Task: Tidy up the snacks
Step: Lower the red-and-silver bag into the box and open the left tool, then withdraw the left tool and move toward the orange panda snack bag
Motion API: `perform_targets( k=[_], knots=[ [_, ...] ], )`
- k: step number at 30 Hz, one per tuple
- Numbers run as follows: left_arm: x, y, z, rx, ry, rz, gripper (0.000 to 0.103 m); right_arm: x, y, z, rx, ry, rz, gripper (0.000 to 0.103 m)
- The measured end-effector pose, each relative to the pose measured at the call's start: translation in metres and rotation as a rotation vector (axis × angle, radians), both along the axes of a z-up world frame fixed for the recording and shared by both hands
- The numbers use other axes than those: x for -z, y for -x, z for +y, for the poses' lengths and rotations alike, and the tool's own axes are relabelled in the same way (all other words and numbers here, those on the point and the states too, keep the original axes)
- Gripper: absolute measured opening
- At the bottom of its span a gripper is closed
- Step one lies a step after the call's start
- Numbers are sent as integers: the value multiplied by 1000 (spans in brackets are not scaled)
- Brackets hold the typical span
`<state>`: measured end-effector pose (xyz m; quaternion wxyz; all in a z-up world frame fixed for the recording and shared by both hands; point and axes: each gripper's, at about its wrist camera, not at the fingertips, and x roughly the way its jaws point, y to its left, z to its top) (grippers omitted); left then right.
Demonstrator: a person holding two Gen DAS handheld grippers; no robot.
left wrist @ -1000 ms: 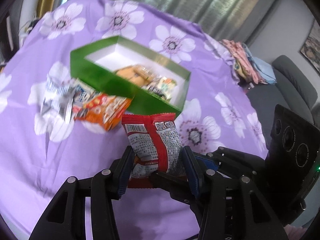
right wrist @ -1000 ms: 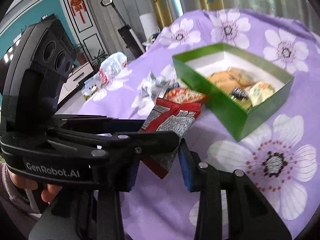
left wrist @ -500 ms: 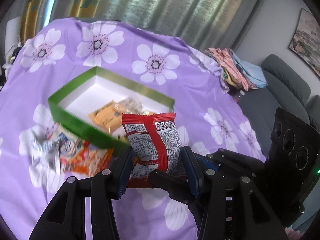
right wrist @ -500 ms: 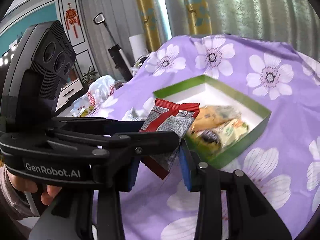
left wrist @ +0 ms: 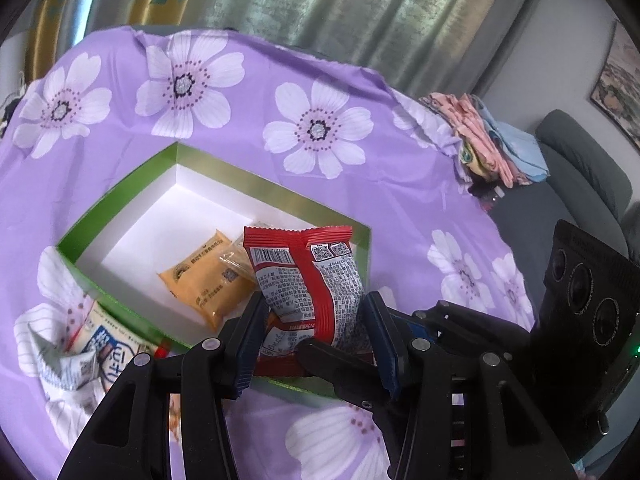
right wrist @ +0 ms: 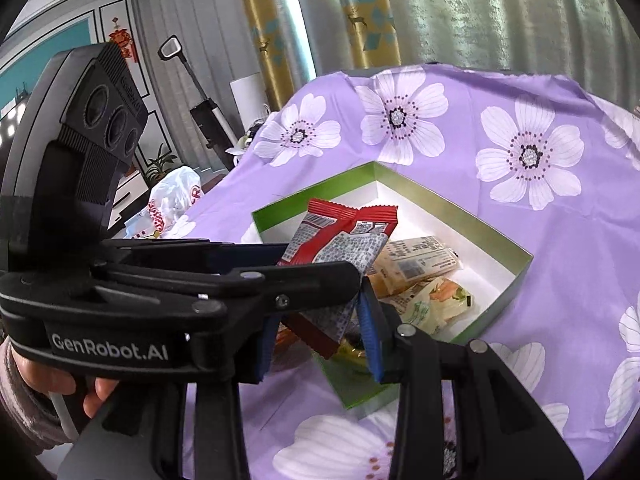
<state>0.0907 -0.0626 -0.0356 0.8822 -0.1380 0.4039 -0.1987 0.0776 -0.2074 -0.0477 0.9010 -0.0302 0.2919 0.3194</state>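
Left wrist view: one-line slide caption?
Both claws, left claw and right claw, grip a red snack packet above the green box on the purple floral cloth.

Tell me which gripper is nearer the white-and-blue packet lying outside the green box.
Left. The left gripper has the white-and-blue packet just beside one of its fingers; the right gripper reaches in from the far side.

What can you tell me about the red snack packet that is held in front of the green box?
The red snack packet is a small sealed pouch of glossy film, red with a grey printed back that carries a barcode, two square codes and dense text, and crimped ends. It stands nearly upright in the air over the near side of the green box. The left gripper clamps its lower sides, and the right gripper also grips its lower part. Nothing else touches it.
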Motion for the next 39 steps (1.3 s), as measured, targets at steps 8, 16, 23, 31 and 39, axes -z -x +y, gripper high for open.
perform_targets(
  k=[8,16,23,31,39],
  knots=[
    [20,-20,-1,-2,-10,60,49,17,-23,3,15,7,67,40],
    [27,-26,-3,-26,-52,87,72,25,-29,5,41,36,89,43],
    [12,-13,9,-68,-75,52,82,15,-17,-1,93,52,46,68],
    [-8,20,26,-102,-95,1,102,-7,16,-13,193,81,-33,96],
    [-27,60,41,-134,-103,-52,102,-26,55,-15,220,96,-94,100]
  ],
)
